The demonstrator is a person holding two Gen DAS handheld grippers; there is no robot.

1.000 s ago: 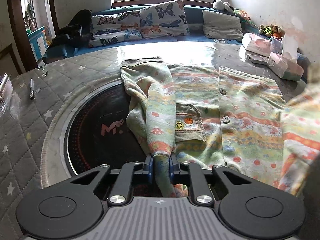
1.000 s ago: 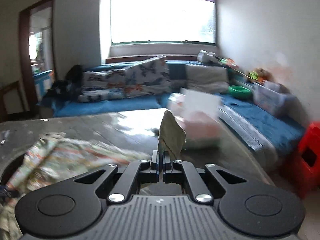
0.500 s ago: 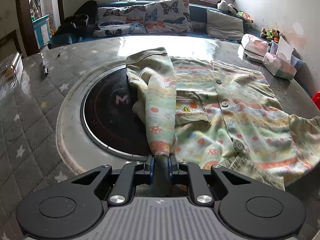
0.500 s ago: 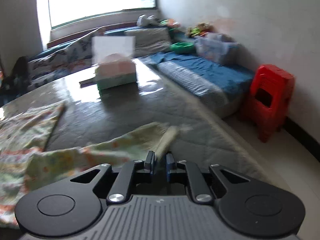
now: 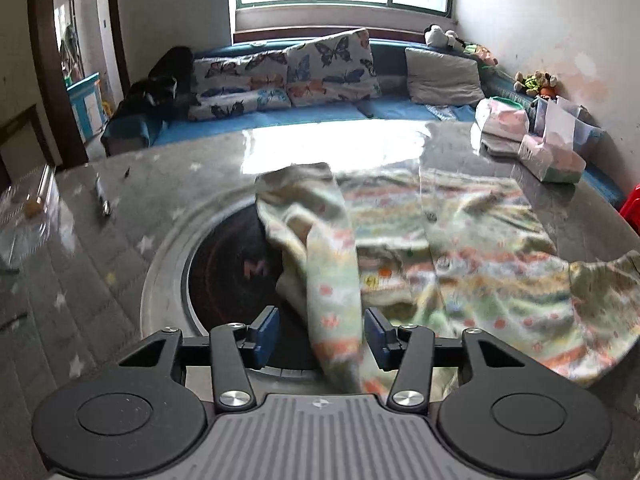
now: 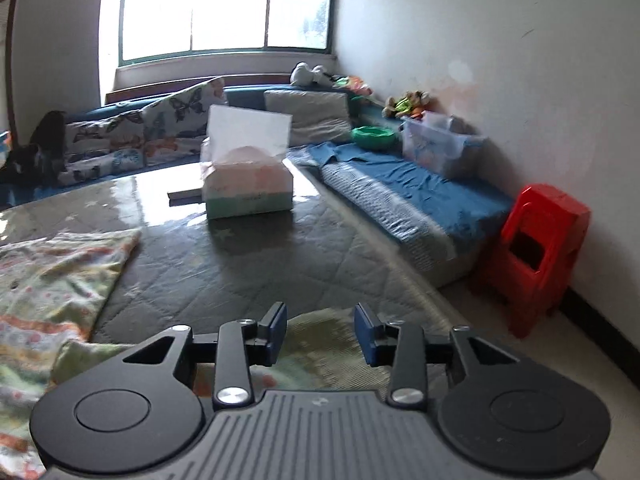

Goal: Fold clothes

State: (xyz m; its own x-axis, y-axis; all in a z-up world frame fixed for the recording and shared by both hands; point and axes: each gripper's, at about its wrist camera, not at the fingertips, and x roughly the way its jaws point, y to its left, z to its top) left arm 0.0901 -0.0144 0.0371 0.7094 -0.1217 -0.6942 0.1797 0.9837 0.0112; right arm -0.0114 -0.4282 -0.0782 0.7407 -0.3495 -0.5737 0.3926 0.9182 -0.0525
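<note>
Letting go is what you do at this moment with both hands. A second ago each gripper was shut on a sleeve end of the cardigan; now the jaws of both are opening. In the left gripper (image 5: 321, 335) the sleeve (image 5: 334, 280) lies loose between the blue pads, and they do not press it any more. This sleeve is folded in over the front of the cardigan (image 5: 460, 240), from the shoulder back toward you. Under the right gripper (image 6: 321, 334) the other sleeve end (image 6: 320, 330) rests flat on the quilted table (image 6: 248, 264), to the right side of the cardigan, not folded in yet. Beyond the cardigan stands the tissue box (image 6: 248, 188). I judge that one sleeve fold is finished and the right sleeve needs a new grasp.
</note>
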